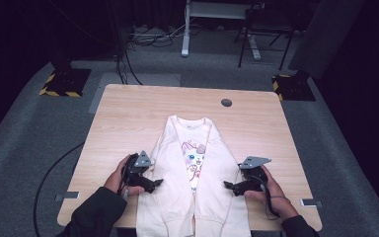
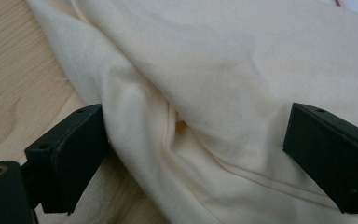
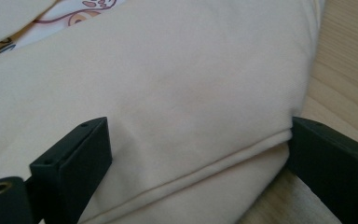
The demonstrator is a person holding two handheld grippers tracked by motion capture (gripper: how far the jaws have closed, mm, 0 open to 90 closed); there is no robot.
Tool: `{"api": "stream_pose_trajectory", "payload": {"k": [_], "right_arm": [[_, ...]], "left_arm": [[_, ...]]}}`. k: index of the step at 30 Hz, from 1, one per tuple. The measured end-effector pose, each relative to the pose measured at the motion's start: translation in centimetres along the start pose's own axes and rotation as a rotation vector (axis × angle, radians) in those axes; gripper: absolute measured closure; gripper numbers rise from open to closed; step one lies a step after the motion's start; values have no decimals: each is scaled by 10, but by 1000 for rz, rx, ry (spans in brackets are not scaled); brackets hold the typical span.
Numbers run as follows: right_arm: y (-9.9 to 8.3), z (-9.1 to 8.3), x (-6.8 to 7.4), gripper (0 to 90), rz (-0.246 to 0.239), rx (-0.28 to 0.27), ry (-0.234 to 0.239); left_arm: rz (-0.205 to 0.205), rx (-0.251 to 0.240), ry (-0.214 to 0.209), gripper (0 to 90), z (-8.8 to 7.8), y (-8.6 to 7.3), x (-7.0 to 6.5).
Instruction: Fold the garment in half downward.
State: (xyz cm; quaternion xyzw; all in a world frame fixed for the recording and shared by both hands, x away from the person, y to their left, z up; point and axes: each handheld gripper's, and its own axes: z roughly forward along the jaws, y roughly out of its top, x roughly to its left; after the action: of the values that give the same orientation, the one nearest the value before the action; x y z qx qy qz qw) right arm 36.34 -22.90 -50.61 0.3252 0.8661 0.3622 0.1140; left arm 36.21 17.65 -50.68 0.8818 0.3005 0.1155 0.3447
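Dark curtains and grey carpet surround a light wooden desk, with cables and metal stand legs on the floor beyond its far edge and a small round dark grommet set near that edge. On the desk lies a cream sweatshirt, neck toward the far side, both sleeves folded inward over the front so that a cartoon print shows in the strip between them; its hem hangs over the near edge. The left gripper, held in the person's left hand, sits at the garment's left edge, and in the left gripper view its jaws stand apart with a rumpled fold of the cream cloth lying between them, one jaw at the fabric's edge above bare wood. The right gripper, held in the right hand, sits at the garment's right edge; in the right gripper view its jaws are likewise spread wide, straddling the folded side seam, with desk wood beside it.
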Motion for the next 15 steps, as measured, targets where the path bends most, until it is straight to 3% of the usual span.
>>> {"api": "stream_pose_trajectory", "payload": {"k": [15], "right_arm": [[-6, -4, 6, 66, 6, -10, 6]], "left_arm": [[3, -14, -6, 64, -3, -5, -4]]}}
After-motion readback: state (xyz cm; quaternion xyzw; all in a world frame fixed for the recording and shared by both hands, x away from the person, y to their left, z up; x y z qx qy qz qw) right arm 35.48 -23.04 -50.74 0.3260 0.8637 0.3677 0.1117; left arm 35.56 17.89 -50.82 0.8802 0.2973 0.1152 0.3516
